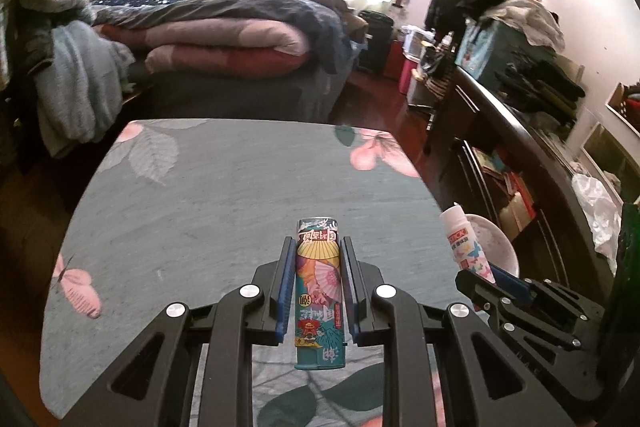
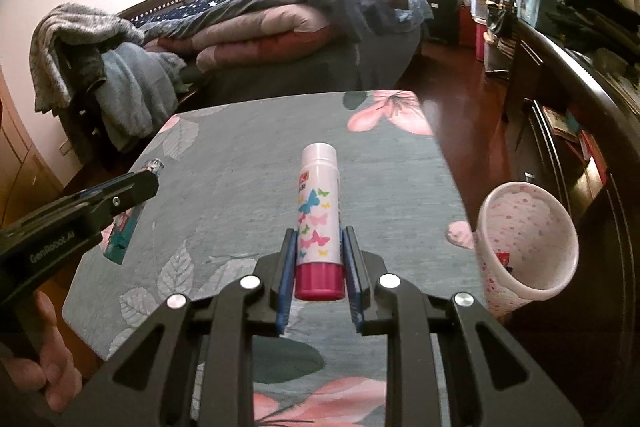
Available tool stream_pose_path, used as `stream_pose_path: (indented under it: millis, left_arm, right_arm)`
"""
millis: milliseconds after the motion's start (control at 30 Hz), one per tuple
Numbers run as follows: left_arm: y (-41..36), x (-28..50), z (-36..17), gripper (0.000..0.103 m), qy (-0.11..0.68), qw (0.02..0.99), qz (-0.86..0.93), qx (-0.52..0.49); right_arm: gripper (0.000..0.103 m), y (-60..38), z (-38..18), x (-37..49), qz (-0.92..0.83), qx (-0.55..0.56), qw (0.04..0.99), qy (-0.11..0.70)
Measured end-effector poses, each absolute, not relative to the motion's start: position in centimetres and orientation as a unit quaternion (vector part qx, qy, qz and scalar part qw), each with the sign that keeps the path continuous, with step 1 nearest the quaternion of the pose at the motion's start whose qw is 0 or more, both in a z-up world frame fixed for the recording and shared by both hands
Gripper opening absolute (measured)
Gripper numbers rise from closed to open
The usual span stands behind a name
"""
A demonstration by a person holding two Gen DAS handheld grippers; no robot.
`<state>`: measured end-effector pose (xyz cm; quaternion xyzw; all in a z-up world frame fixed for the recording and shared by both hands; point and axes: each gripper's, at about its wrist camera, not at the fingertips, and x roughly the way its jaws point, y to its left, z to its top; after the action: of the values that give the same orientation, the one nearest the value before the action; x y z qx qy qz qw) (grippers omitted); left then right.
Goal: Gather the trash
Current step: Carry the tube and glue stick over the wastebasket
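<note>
My left gripper is shut on a teal lighter with colourful printed art, held lifted above the floral table. My right gripper is shut on a white glue stick with butterfly print and a pink base, also held off the table. In the left wrist view the glue stick and right gripper show at the right. The right wrist view has the left gripper with the lighter at the left. A small white bin with pink specks stands past the table's right edge.
A bed piled with quilts lies behind the table. A chair draped with clothes stands at the left. A dark, cluttered cabinet runs along the right. A person's hand shows at the lower left of the right wrist view.
</note>
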<state>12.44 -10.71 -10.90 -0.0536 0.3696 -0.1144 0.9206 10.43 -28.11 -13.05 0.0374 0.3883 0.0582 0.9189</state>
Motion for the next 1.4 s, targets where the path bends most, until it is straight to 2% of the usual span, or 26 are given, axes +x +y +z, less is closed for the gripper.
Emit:
stream_pose_path:
  millis: [1400]
  left_arm:
    - [-35.6,19.1,-12.0,0.022,0.386,0.858,-0.336,0.044]
  right_arm:
    - [0.024,-51.0,-15.6,10.1,-0.132,0.142,0.904,0.38]
